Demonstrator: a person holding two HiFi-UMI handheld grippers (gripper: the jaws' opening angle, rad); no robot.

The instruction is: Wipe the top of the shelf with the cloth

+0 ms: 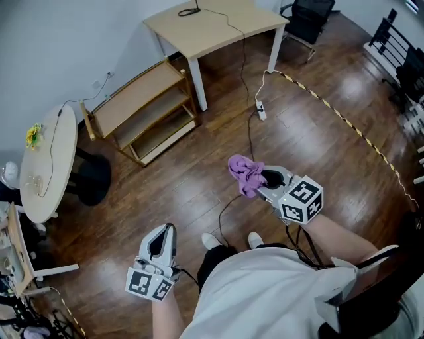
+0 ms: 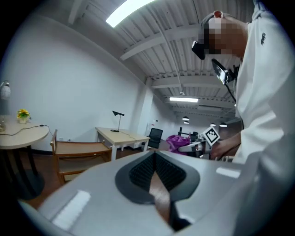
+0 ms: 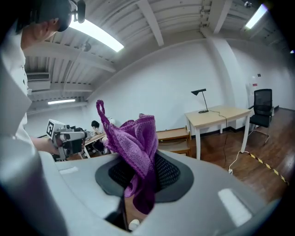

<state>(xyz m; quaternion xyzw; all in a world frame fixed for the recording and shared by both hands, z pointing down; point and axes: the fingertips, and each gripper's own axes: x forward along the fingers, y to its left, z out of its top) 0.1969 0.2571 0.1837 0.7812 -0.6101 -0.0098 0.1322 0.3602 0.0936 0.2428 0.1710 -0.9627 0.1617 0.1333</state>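
The wooden shelf stands against the far wall, left of the desk, well away from both grippers; its top board is bare. It also appears as the shelf and the shelf in the two gripper views. My right gripper is held out in front of me, shut on the purple cloth, which bunches up over its tips. In the right gripper view the cloth hangs out of the shut right gripper. My left gripper stays low at my left side, shut and empty, as the left gripper view confirms.
A light wooden desk with a lamp cable stands right of the shelf. A power strip and cables lie on the floor between me and the desk. There is a round white table at left, a black chair far right, and striped floor tape.
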